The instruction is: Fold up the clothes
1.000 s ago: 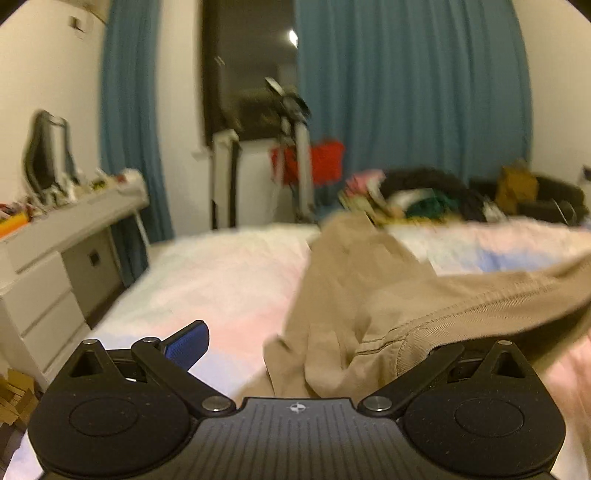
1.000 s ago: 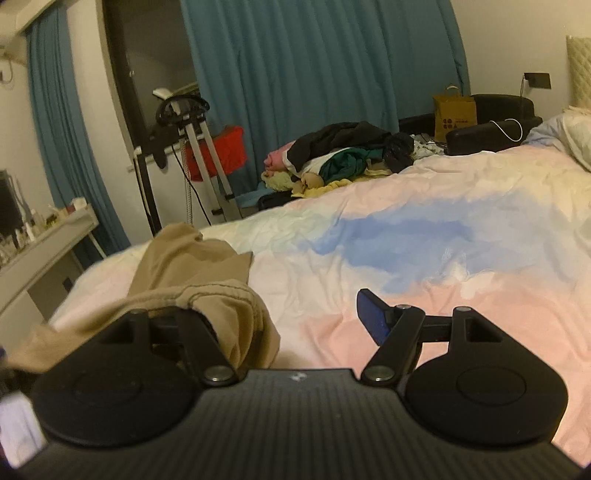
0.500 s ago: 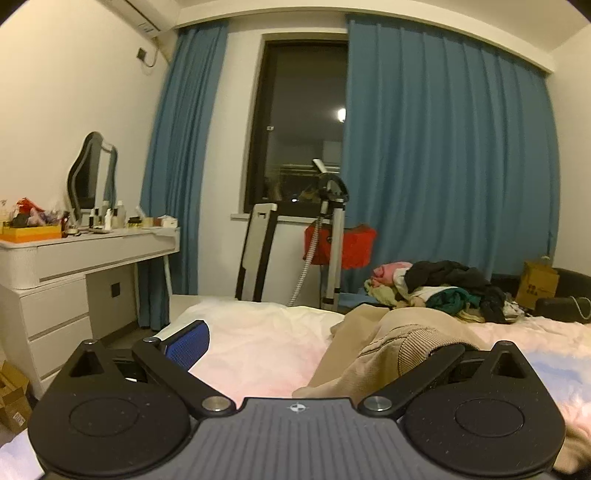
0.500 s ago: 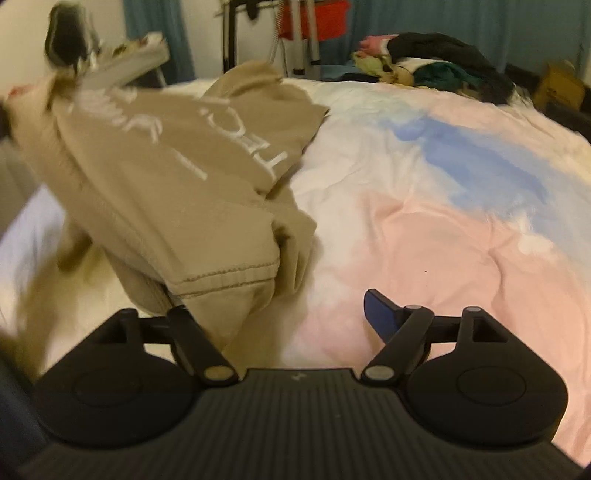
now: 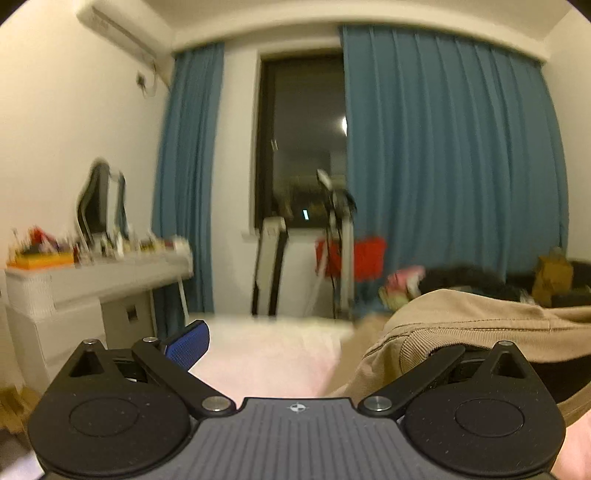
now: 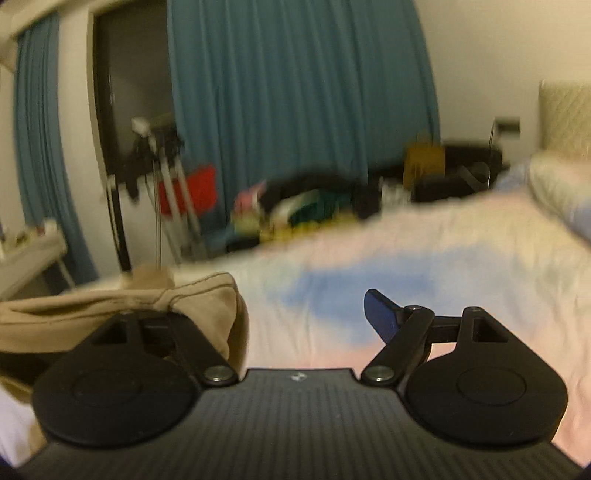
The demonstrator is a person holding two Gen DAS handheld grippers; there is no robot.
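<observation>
A: Hanging between two handheld grippers, a tan sweatshirt (image 5: pixel 461 314) sits lifted above a bed (image 6: pixel 424 258) with a pink, white and blue cover. What has hold of it?

B: Each gripper has one finger hidden under the cloth. On the left gripper (image 5: pixel 295 354), the ribbed hem drapes over the right-hand finger, while the blue-padded finger (image 5: pixel 186 347) stands bare and far off to the other side. The jaws are spread wide, not pinched on the fabric.

A: And the right gripper (image 6: pixel 295 325)?

B: The mirror of it. The sweatshirt (image 6: pixel 122 310) folds over its left-hand finger; the blue finger (image 6: pixel 380 314) stands clear over the bed cover, well apart. Spread wide too. Whether the cloth is hooked or merely draped on the hidden fingers, neither view tells.

A: What lies behind?

B: A pile of clothes (image 6: pixel 303 210) in black, green, pink and yellow at the far edge of the bed, with a brown paper bag (image 6: pixel 423 164) beside it. Blue curtains (image 5: pixel 443 166) frame a dark window (image 5: pixel 303 147). A red item (image 5: pixel 354 258) hangs on a stand below it. Along the left wall, a white dresser (image 5: pixel 74 295) carries a mirror (image 5: pixel 98 203) and small clutter, blurred. An air conditioner (image 5: pixel 118 29) is mounted high on that wall.
</observation>
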